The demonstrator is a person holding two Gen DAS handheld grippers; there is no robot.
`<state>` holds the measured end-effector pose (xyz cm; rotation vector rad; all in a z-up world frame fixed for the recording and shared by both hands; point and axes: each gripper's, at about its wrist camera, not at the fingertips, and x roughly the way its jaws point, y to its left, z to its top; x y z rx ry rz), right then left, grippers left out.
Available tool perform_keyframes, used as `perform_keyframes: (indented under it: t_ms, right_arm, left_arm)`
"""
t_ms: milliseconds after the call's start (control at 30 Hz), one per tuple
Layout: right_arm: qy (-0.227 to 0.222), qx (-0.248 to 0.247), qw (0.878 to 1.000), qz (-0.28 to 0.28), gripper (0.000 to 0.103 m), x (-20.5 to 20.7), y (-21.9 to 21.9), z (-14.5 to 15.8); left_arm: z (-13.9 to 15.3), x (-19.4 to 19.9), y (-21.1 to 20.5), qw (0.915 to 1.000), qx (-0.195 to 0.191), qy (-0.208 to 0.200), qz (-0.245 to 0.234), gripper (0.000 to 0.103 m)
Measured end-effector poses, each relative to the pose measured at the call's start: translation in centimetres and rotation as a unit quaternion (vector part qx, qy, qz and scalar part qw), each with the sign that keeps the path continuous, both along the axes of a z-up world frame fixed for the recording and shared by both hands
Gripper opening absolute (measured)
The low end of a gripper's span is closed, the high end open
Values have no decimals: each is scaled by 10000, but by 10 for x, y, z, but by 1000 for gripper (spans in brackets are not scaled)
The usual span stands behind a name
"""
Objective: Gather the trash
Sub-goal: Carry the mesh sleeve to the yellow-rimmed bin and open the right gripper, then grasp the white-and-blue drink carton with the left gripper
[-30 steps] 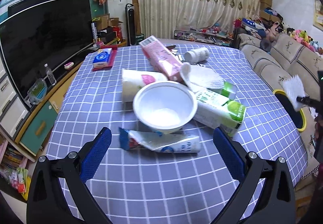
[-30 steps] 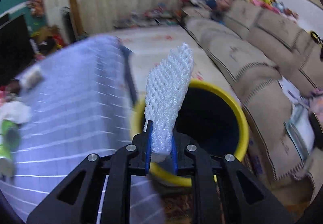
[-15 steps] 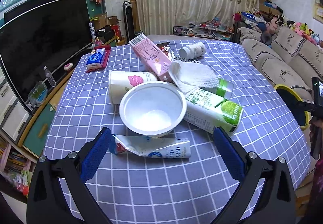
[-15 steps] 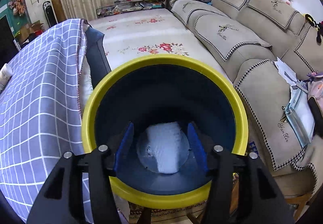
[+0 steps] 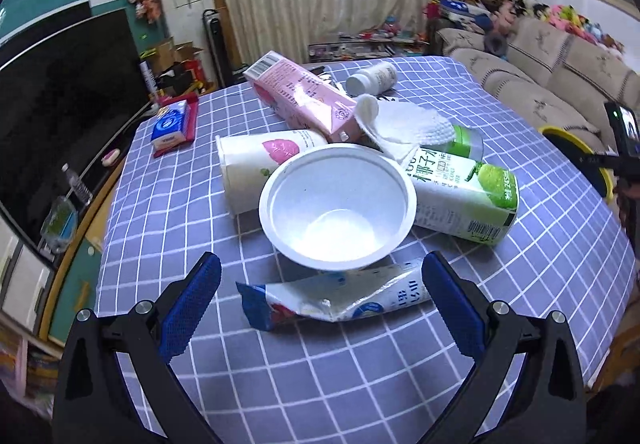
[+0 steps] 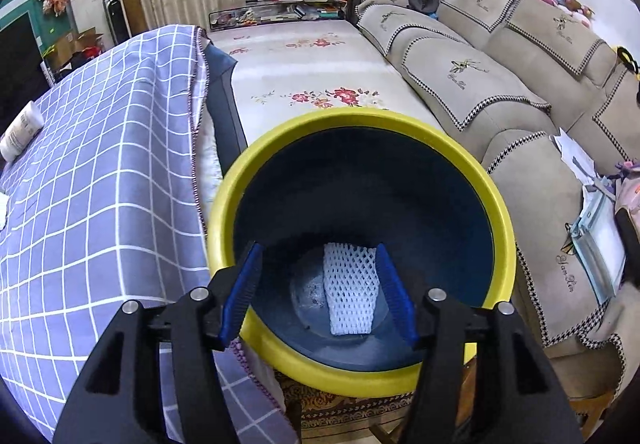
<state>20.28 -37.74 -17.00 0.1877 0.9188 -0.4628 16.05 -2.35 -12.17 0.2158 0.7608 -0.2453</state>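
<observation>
While the right gripper [image 6: 318, 286] hangs over the bin [image 6: 224, 200], jaws opening and empty, foam net [image 6: 351, 290] at its bottom, the left gripper [image 5: 322, 284] gapes wide above a wrapper [image 5: 332, 300].

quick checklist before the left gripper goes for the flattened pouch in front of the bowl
1. The left gripper is open wide enough: ok, fingers stand either side of the flattened pouch.
2. Pouch free to lift: not ok, the white bowl overlaps its far edge.
3. Right gripper empty: ok, jaws opening with nothing between them; the foam net lies on the bin floor.
4. Yellow-rimmed bin has room: ok, only the net inside.
5. Bin within the left gripper's reach: cannot tell, only its rim shows at the table's far right edge.
6. Pouch empty or leaking: cannot tell.
</observation>
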Motion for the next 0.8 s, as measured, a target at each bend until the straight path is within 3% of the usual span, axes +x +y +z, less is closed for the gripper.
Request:
perform_keyframes:
  t_ms: [167,467,533,700,800]
  right_arm:
    - [-34,-23,10000,3,57,-2,1,3]
    - [-61,19,10000,-47,58,-5,-8,4]
    - [-81,39,10000,-34,58,-5,-8,4]
    - [-115,69,9999,-9,58,-6,-7,4]
    - [-133,80,9999,-9,59,-7,-8,5]
  left_arm:
    - [-8,17,1,9996,221,104,-168,99]
    - [-18,11,5,9947,-178,663,-771,99]
    - [-15,-1,-2,9897,-387,794,-1122,99]
    - [-4,-29,-20,9677,-1150,1192,-1903,99]
    - [5,-43,-35,9572,-1322,1235,-2258,99]
